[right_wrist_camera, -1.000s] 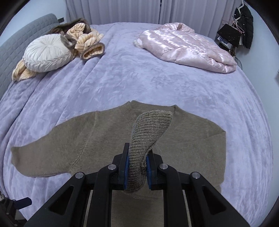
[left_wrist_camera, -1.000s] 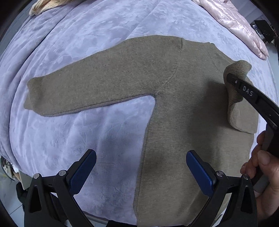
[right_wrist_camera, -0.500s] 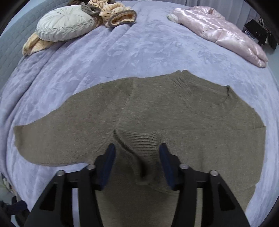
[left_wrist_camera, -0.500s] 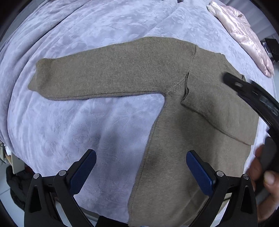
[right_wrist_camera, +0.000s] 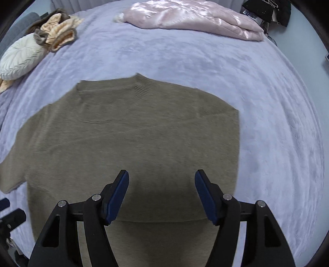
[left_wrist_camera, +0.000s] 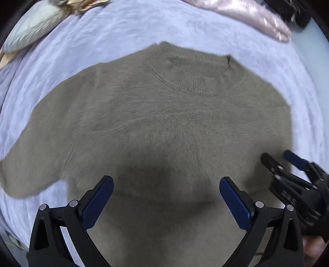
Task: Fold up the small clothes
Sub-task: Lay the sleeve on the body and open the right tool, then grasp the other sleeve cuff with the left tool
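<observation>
Right claw (right_wrist_camera: 162, 194) opening, lavender bedspread (right_wrist_camera: 185, 61), curtains (right_wrist_camera: 82, 4)

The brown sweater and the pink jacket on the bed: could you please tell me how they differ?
The brown sweater is matte knit, spread flat near the grippers. The pink jacket is shiny and quilted, lying bunched at the far edge of the bed. Both rest on the lavender blanket, and neither is held.

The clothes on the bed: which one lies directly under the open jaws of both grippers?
The flat olive-brown sweater. The shiny pink jacket and the bundled peach garment lie far off at the bed's other end.
</observation>
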`<state>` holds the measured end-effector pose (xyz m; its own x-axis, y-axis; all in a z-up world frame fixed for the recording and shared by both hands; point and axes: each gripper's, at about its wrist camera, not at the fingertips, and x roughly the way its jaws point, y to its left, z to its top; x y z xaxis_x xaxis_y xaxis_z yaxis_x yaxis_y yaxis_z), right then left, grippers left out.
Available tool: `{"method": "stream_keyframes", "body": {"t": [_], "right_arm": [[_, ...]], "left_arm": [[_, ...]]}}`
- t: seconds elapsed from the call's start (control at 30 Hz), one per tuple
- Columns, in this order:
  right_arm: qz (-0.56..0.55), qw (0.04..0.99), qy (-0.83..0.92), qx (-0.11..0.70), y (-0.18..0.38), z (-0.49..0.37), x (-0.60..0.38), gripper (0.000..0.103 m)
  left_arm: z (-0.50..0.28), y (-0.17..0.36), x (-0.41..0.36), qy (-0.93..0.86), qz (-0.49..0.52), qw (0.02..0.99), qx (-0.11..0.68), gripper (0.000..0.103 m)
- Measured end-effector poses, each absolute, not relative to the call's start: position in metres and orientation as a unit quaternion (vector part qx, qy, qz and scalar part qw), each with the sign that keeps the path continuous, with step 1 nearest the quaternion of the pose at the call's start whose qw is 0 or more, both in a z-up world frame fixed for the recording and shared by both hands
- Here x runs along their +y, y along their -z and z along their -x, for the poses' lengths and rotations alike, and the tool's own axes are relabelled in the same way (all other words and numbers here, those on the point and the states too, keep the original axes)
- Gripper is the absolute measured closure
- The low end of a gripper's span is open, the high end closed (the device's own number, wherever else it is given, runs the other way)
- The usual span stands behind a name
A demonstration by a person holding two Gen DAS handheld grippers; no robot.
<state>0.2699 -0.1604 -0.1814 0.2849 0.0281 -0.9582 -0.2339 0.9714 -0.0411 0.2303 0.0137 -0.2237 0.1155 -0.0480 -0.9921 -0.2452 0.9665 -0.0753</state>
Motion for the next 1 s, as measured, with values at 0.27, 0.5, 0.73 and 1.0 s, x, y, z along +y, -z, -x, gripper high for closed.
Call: {"method": "stream_keyframes", "body": {"t": [0.27,0.5,0.73,1.0], "right_arm": [[0.115,0.766,-0.093,0.625,0.227,-0.277,-0.176,0.027],[0.122,0.77,-0.13,0.613,0.204,-0.269,-0.153,0.027],[0.152,0.745,-0.134,0.635,0.219,-0.247,-0.134,0.024],[0.155,0.768,-0.167,0.599,0.161,-0.216,-0.116,0.024]], "left_arm": [[-0.222,0.247,0.037,-0.106,0.134,0.721,0.672,0.0],[-0.196,0.264,0.074,-0.132,0.194,0.685,0.69,0.0],[-0.117,0.221,0.159,-0.185,0.285,0.704,0.624,0.0],[0.028,0.231,0.357,-0.358,0.43,0.651,0.514,0.0]]}}
